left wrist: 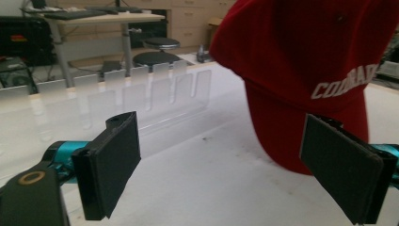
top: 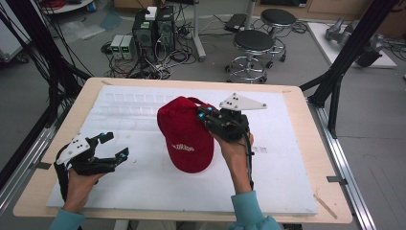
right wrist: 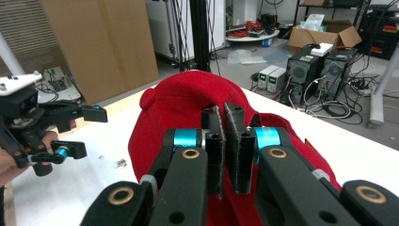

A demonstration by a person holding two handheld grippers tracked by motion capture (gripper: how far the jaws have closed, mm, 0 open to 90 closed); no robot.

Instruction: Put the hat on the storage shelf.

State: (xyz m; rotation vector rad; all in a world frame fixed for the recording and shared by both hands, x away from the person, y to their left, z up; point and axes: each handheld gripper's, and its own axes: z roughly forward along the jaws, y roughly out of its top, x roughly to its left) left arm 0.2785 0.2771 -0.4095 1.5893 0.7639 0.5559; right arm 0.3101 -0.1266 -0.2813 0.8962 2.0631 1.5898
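A red cap (top: 186,134) is seen near the middle of the table (top: 306,143), its brim toward the near edge (white lettering is carried across the front). Its back edge is pinched by the right gripper (top: 205,115), whose jaws are clamped tight on the fabric; in the right gripper view the cap (right wrist: 188,101) is bunched around the pads. The left gripper (top: 115,146) is held near the near left corner, well apart from the cap, its jaws spread wide with nothing between them. A white sheet (top: 143,187) is laid over the table.
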